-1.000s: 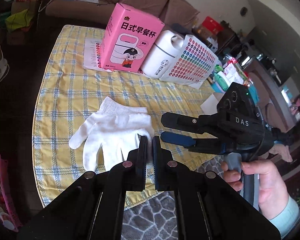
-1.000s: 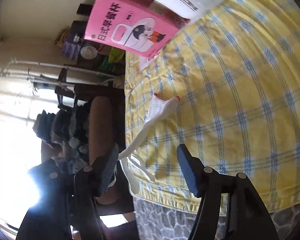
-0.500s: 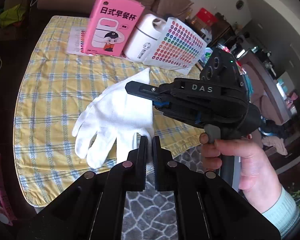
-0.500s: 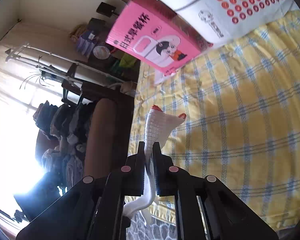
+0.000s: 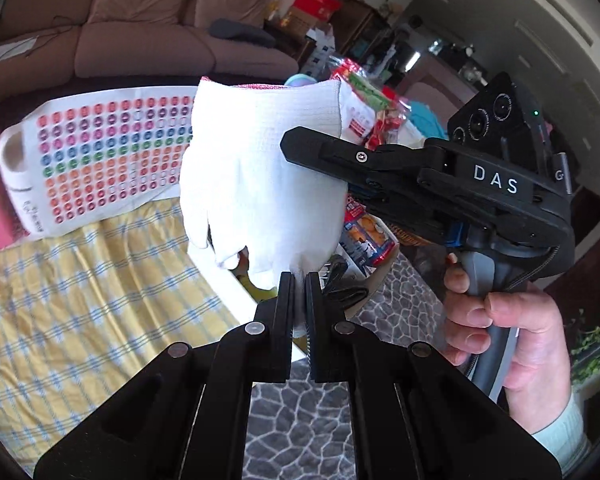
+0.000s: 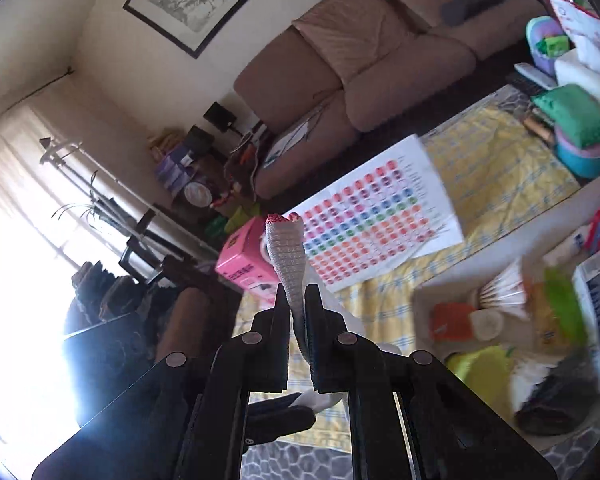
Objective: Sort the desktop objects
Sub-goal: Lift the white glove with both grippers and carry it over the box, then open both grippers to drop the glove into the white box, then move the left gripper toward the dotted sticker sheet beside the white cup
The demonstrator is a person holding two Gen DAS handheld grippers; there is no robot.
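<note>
Above the near table edge: we log a white glove [image 5: 260,184], lifted.
Left gripper [image 5: 299,280]: clamped on its fingertip.
Right gripper [image 6: 297,292]: clamped near its cuff.
Far left: colour-dot sheet [image 5: 100,156].

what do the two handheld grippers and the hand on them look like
Both are matte black plastic. The left gripper has two flat ribbed fingers on angular arms with silver rivets. The right gripper has white "DAS" lettering, blue inner parts, a silver screw, three round recesses, a green light, a grey handle and a black cable. The bare right hand wears a pale blue knit cuff.
</note>
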